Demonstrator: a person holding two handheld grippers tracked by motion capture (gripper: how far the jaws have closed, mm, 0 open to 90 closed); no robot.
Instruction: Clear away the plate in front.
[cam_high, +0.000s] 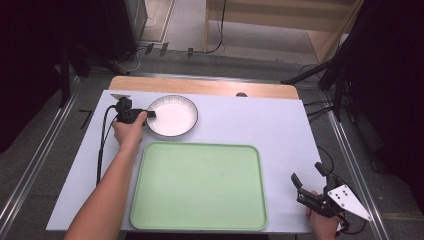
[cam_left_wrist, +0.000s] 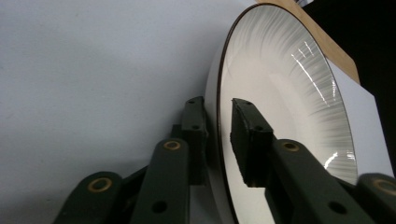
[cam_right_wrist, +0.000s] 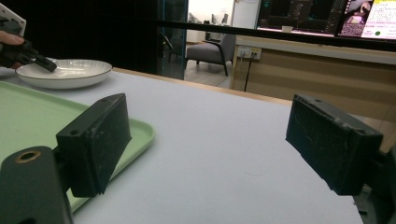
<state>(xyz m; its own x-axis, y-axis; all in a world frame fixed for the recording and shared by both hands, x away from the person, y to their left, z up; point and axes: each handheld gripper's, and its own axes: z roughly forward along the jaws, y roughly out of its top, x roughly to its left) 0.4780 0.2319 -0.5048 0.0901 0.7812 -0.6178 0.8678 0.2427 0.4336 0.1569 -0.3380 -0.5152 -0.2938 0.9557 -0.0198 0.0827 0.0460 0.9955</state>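
Clearly the left gripper (cam_left_wrist: 218, 135) has its jaws on the near-left rim of the plate (cam_high: 173, 116): in the left gripper view one black pad sits inside the rim against the ribbed white face, the other outside against the underside, with the thin dark edge running between them. The outer pad looks pressed to the wall, though shadow there makes the contact hard to confirm; the inner pad lies flat on the surface. So the fingers are clamped on the plate's edge rather than hanging loose.

From above, the left gripper (cam_high: 150, 115) reaches in from the plate's left side, the person's left hand (cam_high: 130, 131) wrapped round its body and a black cable trailing off toward the table's left edge. The plate rests on the white table (cam_high: 260, 125), toward the far left, just beyond the far-left corner of the green tray (cam_high: 200, 190). Plate and tray are near each other but not touching. The tray lies flat in the near middle of the table.

The right gripper (cam_high: 306, 186) is well apart from all this, at the near right corner, held by the right hand (cam_high: 324, 222), with its grey plate on top. In the right gripper view its jaws stand wide apart with bare table between them, gripping nothing; the tray's corner and the far plate (cam_right_wrist: 65, 72) lie off to its left.
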